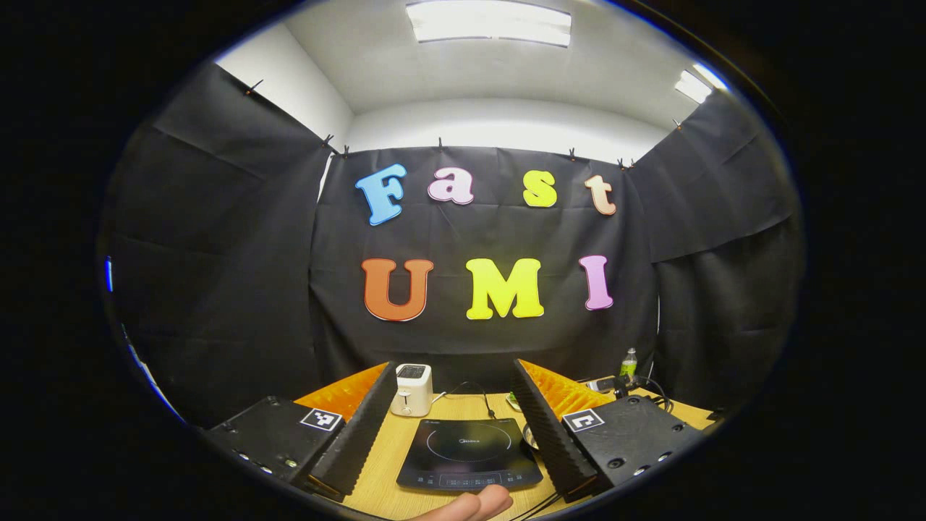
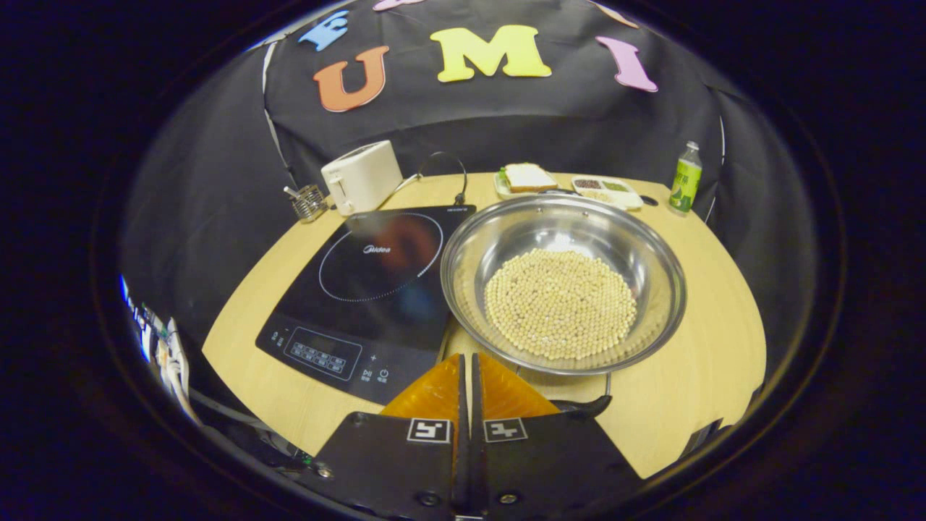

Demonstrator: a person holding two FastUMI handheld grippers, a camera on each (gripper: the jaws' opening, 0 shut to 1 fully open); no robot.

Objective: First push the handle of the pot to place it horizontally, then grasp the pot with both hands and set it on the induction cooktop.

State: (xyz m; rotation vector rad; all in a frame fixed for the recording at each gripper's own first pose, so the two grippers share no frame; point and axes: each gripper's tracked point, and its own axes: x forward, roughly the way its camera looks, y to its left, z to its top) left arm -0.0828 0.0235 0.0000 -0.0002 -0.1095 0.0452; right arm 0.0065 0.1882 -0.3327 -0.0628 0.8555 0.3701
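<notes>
The steel pot (image 2: 564, 282) holds pale beans and stands on the table, touching the right edge of the black induction cooktop (image 2: 376, 282). Its dark handle (image 2: 582, 407) pokes out at the near rim, partly hidden behind my right gripper. My right gripper (image 2: 466, 358) is shut with nothing in it, its tips right at the pot's near rim, left of the handle. In the left gripper view my left gripper (image 1: 454, 365) is open wide, held above and short of the cooktop (image 1: 469, 452). A sliver of the pot's rim (image 1: 530, 436) peeks out by its right finger (image 1: 546, 427).
A white toaster (image 2: 362, 176) and a small wire holder (image 2: 309, 201) stand behind the cooktop. A plate with bread (image 2: 527, 177), a divided tray (image 2: 604, 188) and a green bottle (image 2: 684, 177) line the table's far edge. A person's fingertip (image 1: 470, 505) shows low in the left gripper view.
</notes>
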